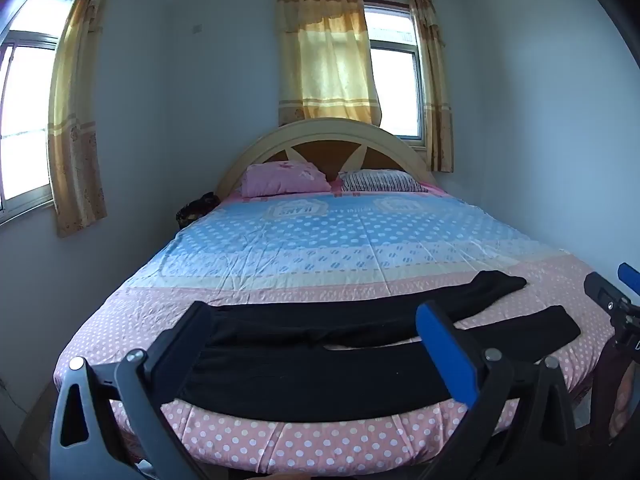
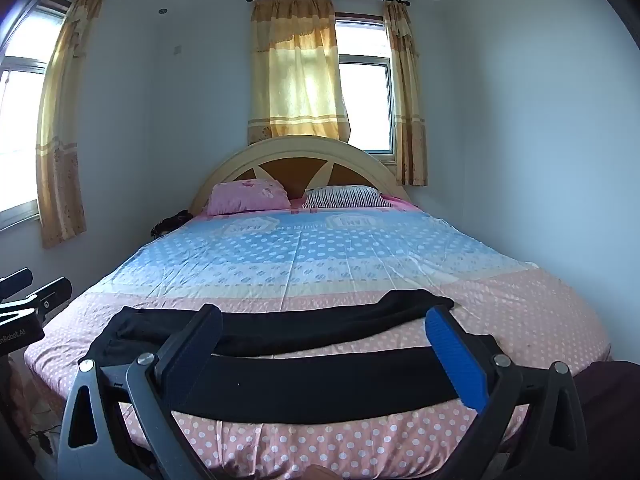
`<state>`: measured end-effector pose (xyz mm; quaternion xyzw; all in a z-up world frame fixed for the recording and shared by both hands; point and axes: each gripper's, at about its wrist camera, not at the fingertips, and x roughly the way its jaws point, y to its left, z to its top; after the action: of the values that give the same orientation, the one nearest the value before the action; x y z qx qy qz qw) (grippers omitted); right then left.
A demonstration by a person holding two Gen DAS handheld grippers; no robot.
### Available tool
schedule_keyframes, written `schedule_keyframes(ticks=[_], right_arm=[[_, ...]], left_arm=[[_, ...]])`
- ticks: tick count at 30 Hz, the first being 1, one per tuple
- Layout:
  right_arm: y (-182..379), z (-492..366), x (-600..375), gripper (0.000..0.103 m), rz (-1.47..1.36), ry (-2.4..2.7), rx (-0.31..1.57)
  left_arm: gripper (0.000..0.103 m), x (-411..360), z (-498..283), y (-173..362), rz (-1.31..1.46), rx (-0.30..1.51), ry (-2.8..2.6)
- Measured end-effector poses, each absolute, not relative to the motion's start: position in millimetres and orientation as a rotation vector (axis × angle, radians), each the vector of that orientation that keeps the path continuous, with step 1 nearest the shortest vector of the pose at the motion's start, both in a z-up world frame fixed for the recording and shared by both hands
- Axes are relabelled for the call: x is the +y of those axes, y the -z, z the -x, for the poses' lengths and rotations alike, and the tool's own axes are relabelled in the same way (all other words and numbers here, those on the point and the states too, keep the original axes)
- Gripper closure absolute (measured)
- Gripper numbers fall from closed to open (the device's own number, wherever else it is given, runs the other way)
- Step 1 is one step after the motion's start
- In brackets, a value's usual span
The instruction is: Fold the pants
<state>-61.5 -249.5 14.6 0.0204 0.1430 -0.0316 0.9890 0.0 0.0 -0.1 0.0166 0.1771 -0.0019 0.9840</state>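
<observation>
Black pants (image 1: 304, 364) lie flat across the foot of the bed, waist to the left, the two legs spread apart toward the right. They also show in the right wrist view (image 2: 320, 380). My left gripper (image 1: 316, 320) is open and empty, held in front of and above the waist half of the pants. My right gripper (image 2: 324, 324) is open and empty, held in front of and above the legs. The right gripper also shows at the right edge of the left wrist view (image 1: 612, 296), and the left gripper at the left edge of the right wrist view (image 2: 36, 292).
The bed (image 1: 360, 240) has a pink and blue dotted sheet. A pink pillow (image 1: 286, 178) and a striped pillow (image 1: 382, 181) lie by the headboard (image 1: 332, 132). Walls stand close on both sides. Curtained windows (image 1: 394, 68) are behind and to the left.
</observation>
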Motion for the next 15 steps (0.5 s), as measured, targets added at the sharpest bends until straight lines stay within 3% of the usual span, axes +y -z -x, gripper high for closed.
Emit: schedule_keyframes(ticks=[15], right_arm=[[-5.3,54.6,-246.4,0.001,-0.025,0.077,0.317]], left_arm=[[0.000,5.3,-1.4,-1.4,-0.001,0.354,0.000]])
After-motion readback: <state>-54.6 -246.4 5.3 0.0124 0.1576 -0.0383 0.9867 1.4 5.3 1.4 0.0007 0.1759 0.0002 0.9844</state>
